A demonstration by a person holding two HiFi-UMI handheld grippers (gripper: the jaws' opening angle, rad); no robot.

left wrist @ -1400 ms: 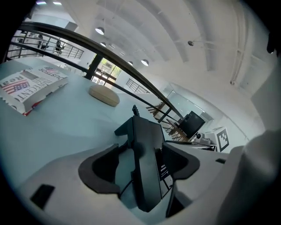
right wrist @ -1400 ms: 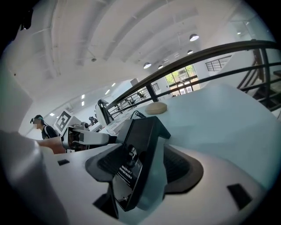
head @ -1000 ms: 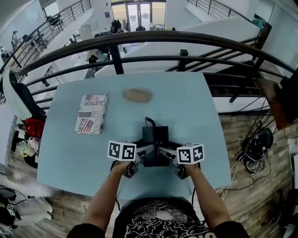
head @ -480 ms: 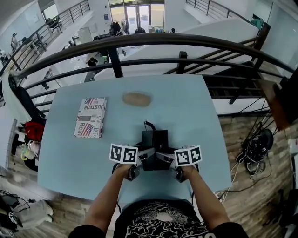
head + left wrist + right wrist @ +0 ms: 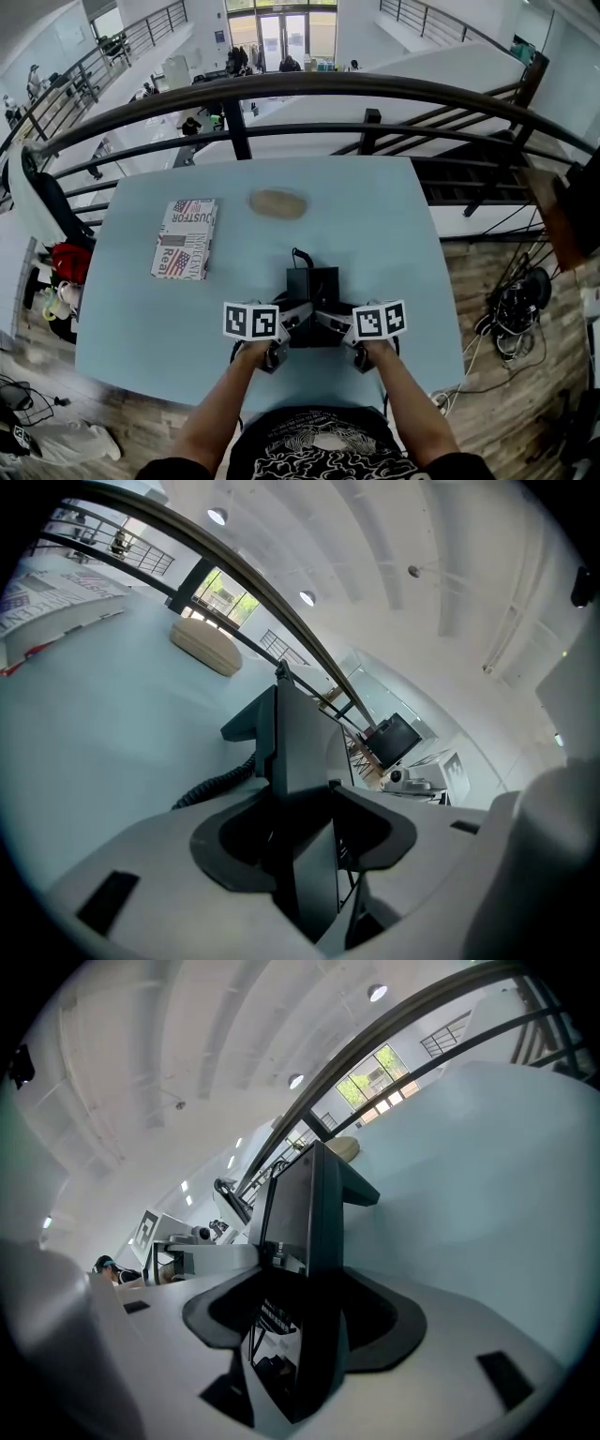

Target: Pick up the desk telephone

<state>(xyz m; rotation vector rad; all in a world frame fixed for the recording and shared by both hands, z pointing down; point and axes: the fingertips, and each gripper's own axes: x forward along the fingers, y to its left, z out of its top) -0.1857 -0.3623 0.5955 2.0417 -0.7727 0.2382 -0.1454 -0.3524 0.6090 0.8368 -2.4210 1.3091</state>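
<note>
The black desk telephone [image 5: 312, 292] stands on the light blue table [image 5: 375, 216], near its front edge. My left gripper [image 5: 289, 328] is at the phone's left side and my right gripper [image 5: 331, 326] at its right side. In the left gripper view the phone's edge [image 5: 300, 752] runs between the jaws of the left gripper [image 5: 305, 841], which are closing round it. A coiled cord [image 5: 211, 785] trails beside it. In the right gripper view the phone [image 5: 305, 1208] likewise stands between the closing jaws of the right gripper [image 5: 300, 1330]. I see no firm pinch on either side.
A printed box [image 5: 185, 238] lies on the table's left part. A flat beige object [image 5: 277, 203] sits beyond the phone. A dark curved railing [image 5: 281, 89] runs behind the table's far edge. Cables lie on the wooden floor [image 5: 511, 300] to the right.
Both grippers have drawn slightly inward toward the phone's sides. The phone has stayed where it was on the table.
</note>
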